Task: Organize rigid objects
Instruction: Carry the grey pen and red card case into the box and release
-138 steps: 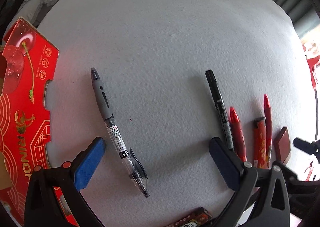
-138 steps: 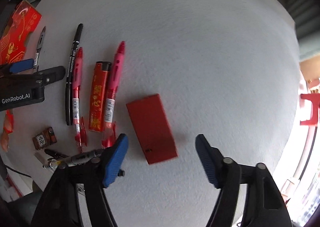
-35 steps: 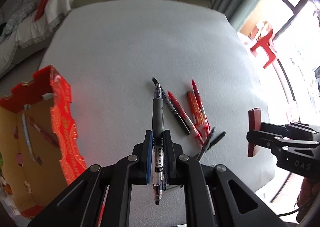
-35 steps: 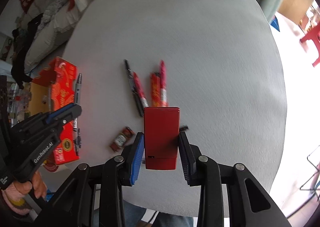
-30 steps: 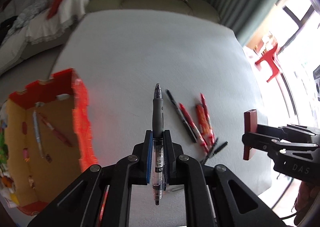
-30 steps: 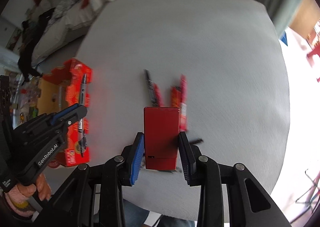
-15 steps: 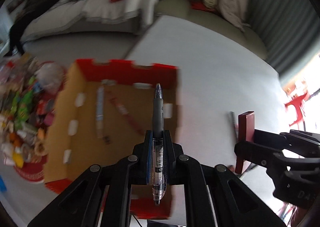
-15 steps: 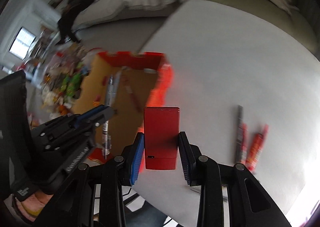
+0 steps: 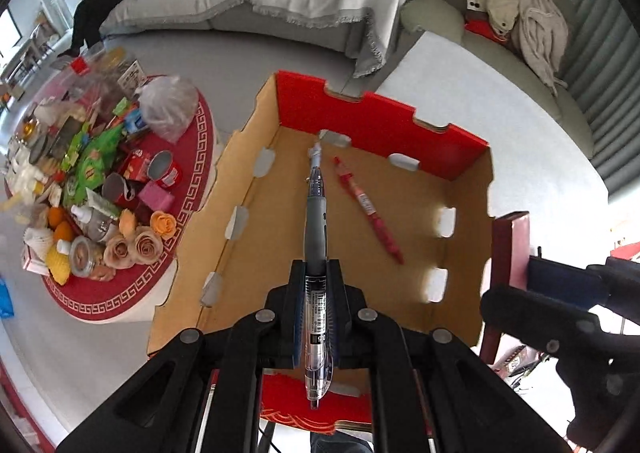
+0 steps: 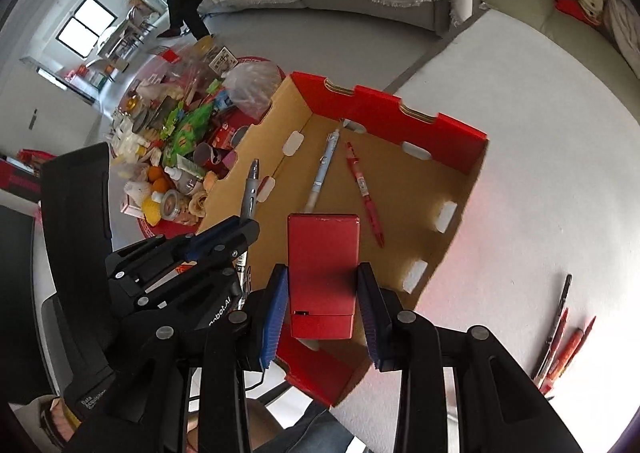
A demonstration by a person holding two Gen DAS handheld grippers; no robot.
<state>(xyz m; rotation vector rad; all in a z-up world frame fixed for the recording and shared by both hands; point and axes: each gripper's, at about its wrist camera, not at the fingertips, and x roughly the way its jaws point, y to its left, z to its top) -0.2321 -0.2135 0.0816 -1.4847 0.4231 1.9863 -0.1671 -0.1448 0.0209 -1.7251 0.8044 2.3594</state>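
Grey-grip gel pen (image 9: 315, 237): clear barrel with barcode label, clamped lengthwise between closed jaws, tip pointing far, held over the box interior.

Red flat case (image 10: 322, 273): rectangular, glossy, pinched on its long sides, held above the box's near edge.

Cardboard box (image 9: 384, 125): open-topped, red outside, brown inside, slotted walls.

Red pen (image 9: 368, 210): lies diagonally on the box floor.

Pale blue pen (image 10: 322, 171): lies on the box floor, left of the red pen.

Loose pens (image 10: 562, 337): clustered on the white surface, far right.
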